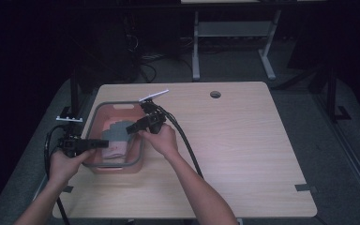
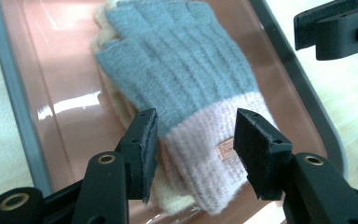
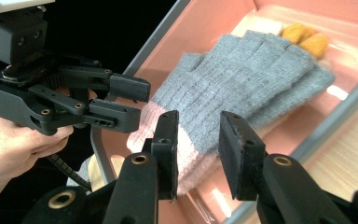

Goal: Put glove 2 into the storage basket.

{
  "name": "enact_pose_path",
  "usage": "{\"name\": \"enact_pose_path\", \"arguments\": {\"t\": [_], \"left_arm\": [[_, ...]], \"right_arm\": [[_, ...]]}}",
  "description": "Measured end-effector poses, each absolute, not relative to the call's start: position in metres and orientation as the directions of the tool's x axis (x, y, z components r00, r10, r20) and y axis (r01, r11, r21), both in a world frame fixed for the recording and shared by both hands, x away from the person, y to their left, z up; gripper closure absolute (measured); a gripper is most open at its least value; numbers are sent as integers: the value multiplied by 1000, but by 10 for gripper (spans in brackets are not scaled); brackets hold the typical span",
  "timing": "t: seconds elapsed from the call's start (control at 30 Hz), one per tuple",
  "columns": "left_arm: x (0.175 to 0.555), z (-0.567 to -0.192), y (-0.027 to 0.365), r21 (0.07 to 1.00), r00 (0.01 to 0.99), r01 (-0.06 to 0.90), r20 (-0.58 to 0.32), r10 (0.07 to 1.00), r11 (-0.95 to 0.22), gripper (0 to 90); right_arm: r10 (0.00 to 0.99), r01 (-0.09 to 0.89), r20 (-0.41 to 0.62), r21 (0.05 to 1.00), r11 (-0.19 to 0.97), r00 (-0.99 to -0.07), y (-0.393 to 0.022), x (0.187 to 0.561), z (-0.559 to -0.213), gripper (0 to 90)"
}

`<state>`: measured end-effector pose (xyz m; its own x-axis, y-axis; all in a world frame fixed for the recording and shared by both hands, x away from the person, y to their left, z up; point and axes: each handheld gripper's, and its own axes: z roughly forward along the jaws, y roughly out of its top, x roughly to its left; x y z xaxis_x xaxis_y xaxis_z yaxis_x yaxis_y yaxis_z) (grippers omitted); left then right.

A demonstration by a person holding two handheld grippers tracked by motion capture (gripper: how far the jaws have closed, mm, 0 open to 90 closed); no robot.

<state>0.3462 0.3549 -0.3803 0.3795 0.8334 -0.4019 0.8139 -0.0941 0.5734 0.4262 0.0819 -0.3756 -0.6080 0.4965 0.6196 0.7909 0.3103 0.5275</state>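
Two knitted gloves lie stacked in the pink tray [image 1: 117, 165] with grey rim, at the left of the wooden table [image 1: 243, 154]: a grey glove [image 2: 182, 65] with pink cuff on top, a cream glove [image 2: 116, 105] with orange fingertips beneath. Left gripper [image 2: 193, 147], at the tray's left near side, has its jaws partly open, straddling the pink cuff [image 2: 200, 154]; pads appear clear of the knit, nothing gripped. Right gripper [image 3: 198, 149] reaches in from the tray's right side toward the same cuff end, jaws a modest gap apart, empty; whether a pad brushes the wool I cannot tell. Left gripper is visible in the right gripper view [image 3: 121, 105], close across the cuff. Risks, as judged: both tools converge on one end, so jaws may collide; closing on the cuff could pinch both gloves and lift the cream one too; a shallow bite on fuzzy knit may slip; pulling sideways could drag the light tray.
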Motion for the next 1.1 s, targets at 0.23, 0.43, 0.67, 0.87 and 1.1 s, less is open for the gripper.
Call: {"name": "enact_pose_path", "arguments": {"t": [0.23,0.43,0.67,0.87,1.1], "left_arm": [[348,-367,353,603,394,793,-392,831,-91,485],[349,-360,350,615,406,784,-399,822,-89,470],[347,-356,344,633,430,768,-404,808,-92,458],[349,-351,337,641,447,761,-406,797,-100,448],[350,-348,324,651,470,751,-413,780,-108,431]], "right_arm": [[496,794,626,536,288,-602,68,425,-372,656],[499,797,628,537,278,-597,56,424,-370,629],[507,798,626,542,262,-592,43,422,-368,603],[515,800,626,545,249,-586,32,421,-366,586],[527,803,622,547,237,-579,19,420,-364,568]]}}
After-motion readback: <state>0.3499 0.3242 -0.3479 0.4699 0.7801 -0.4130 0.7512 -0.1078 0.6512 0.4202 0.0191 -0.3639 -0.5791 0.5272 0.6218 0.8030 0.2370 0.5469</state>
